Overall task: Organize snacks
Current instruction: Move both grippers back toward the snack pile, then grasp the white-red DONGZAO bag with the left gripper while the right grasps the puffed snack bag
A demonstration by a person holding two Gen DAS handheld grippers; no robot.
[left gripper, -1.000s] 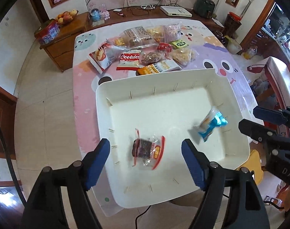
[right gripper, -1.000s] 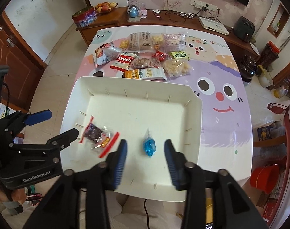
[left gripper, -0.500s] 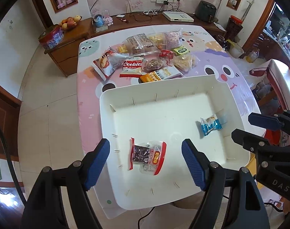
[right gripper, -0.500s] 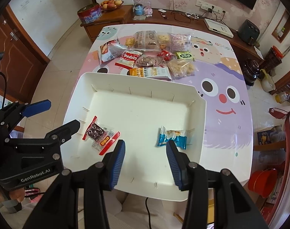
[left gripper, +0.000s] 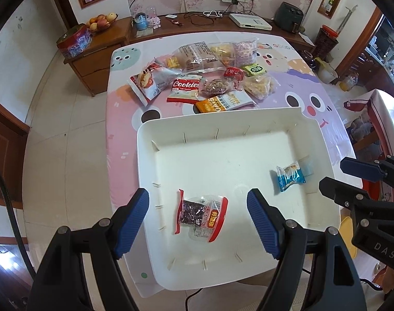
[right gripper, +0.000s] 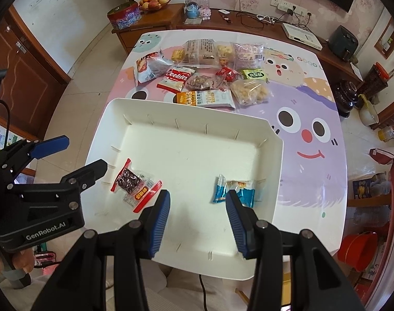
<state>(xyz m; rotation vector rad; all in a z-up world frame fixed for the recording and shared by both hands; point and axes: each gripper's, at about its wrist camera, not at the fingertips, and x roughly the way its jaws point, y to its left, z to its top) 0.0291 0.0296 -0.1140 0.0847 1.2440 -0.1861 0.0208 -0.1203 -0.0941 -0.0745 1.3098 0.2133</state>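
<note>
Inside the white tray lie 2 small wrapped snacks, well apart: a red-edged clear packet near its left side and a blue packet near its right. Both grippers hang above the tray with jaws apart and nothing between them, the left gripper wider than the right gripper. Beyond the tray, the snack pile waits on the table. These film packets look light, soft, crinkly and probably slippery; some contents may crush. I would pinch a sealed end or across the middle, gently.
</note>
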